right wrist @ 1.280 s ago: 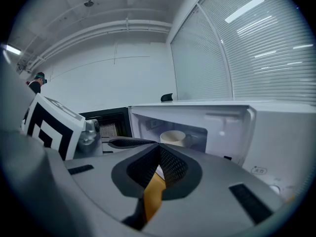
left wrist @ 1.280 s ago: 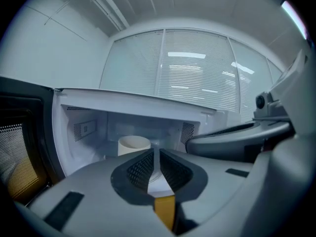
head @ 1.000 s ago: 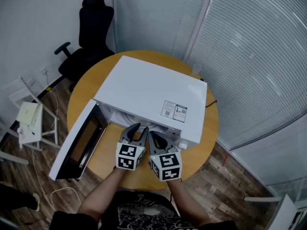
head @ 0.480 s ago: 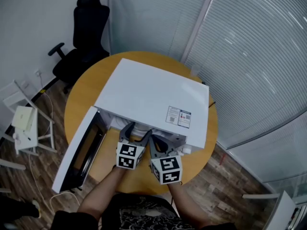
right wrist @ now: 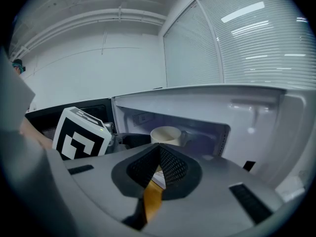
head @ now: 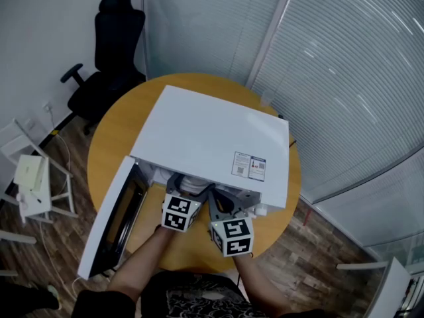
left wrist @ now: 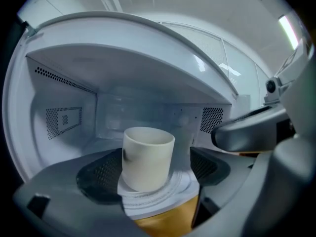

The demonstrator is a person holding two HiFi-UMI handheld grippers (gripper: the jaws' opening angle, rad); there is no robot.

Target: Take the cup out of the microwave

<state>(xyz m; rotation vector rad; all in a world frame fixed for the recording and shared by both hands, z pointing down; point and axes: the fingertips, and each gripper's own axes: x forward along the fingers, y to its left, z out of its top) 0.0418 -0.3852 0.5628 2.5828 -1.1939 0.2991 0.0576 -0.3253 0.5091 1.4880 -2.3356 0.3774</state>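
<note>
Microwave (head: pixel 212 138) sits door-open on round wooden surface (head: pixel 106 141) (chair (head: pixel 109 48), blinds (head: pixel 351 78) behind); left tongs (left wrist: pixel 155 169) opening around cup (left wrist: pixel 147 154), right tongs (right wrist: pixel 159 151) closed, empty.

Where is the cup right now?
In the left gripper view, the cup stands upright on the turntable inside the open microwave, between the left claw's opening jaws, which do not touch it.

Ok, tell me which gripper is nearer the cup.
Left. The left gripper has its fingers opening on either side of the cup inside the microwave, not pressing it. The right gripper, shut, sits further back, with the cup ahead of its tips.
</note>
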